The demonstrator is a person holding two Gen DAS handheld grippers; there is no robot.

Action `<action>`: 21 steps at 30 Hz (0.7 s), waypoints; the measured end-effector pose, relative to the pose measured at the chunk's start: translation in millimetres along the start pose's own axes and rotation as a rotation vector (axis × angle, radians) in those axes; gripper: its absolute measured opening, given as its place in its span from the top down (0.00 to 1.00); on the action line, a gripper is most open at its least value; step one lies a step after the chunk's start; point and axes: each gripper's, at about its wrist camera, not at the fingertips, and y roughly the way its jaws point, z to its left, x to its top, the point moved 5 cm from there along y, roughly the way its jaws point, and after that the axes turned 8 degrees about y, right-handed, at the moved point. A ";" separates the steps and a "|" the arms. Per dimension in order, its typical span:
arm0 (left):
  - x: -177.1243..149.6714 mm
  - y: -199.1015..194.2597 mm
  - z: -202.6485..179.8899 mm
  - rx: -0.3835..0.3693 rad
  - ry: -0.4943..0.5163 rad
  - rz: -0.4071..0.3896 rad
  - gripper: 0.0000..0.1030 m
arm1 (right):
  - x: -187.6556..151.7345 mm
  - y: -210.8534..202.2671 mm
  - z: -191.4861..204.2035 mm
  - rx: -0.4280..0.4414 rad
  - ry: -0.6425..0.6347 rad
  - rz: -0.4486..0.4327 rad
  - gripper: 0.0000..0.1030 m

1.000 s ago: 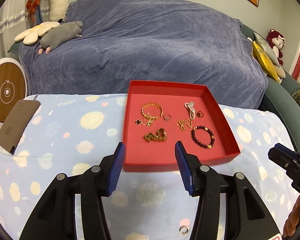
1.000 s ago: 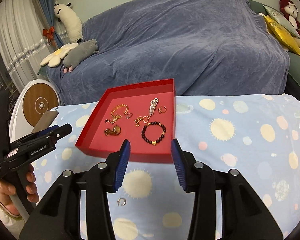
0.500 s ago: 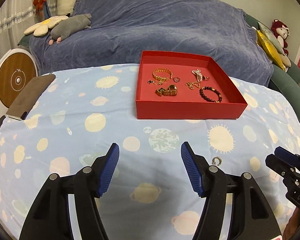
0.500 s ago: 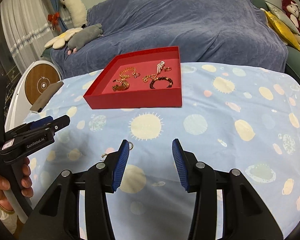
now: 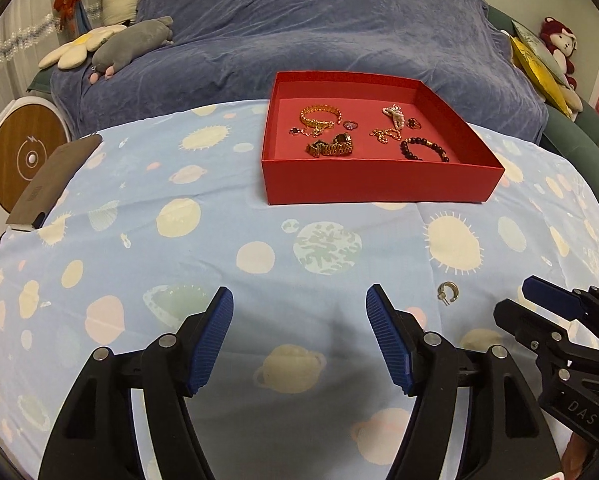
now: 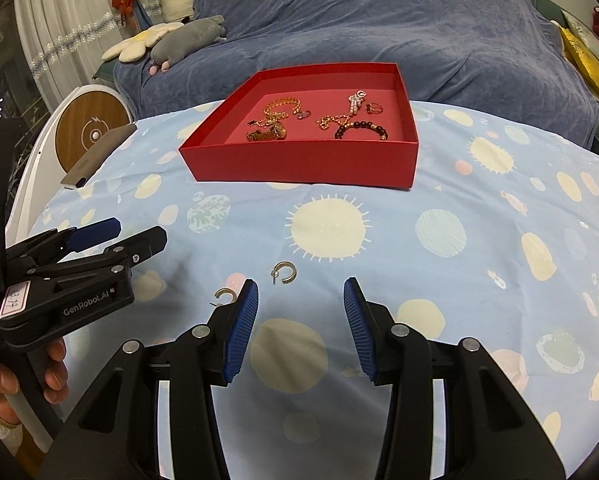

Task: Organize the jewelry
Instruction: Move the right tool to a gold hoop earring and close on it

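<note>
Hovering empty: left gripper point(image 5: 299, 336) opening wide, right gripper point(image 6: 299, 320) half-open. Earrings point(image 6: 284, 272) at its eleven o'clock are tiny; pads may miss them.

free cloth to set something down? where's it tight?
Free: tablecloth right of the red box, and the stretch between box and phone. Tight: two hoop earrings just ahead of the right gripper; box floor is scattered with jewelry.

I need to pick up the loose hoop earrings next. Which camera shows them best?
Right wrist view: both hoop earrings lie on the tablecloth just beyond its fingertips. Left wrist view shows only one hoop earring, off to the right.
</note>
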 end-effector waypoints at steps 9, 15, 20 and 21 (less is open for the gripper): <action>-11.7 0.0 6.9 -0.005 -0.003 0.019 0.34 | 0.9 29.8 7.2 0.007 0.010 0.036 0.58; -20.2 -1.2 11.4 -0.011 -0.004 0.028 0.34 | -1.7 45.0 12.6 -0.016 -0.021 0.048 0.65; -24.7 -2.0 15.6 -0.012 -0.008 0.033 0.34 | -1.2 48.7 16.3 -0.036 -0.054 0.030 0.70; -25.1 -2.3 16.0 -0.015 -0.010 0.033 0.34 | -1.7 49.1 16.8 -0.040 -0.061 0.028 0.74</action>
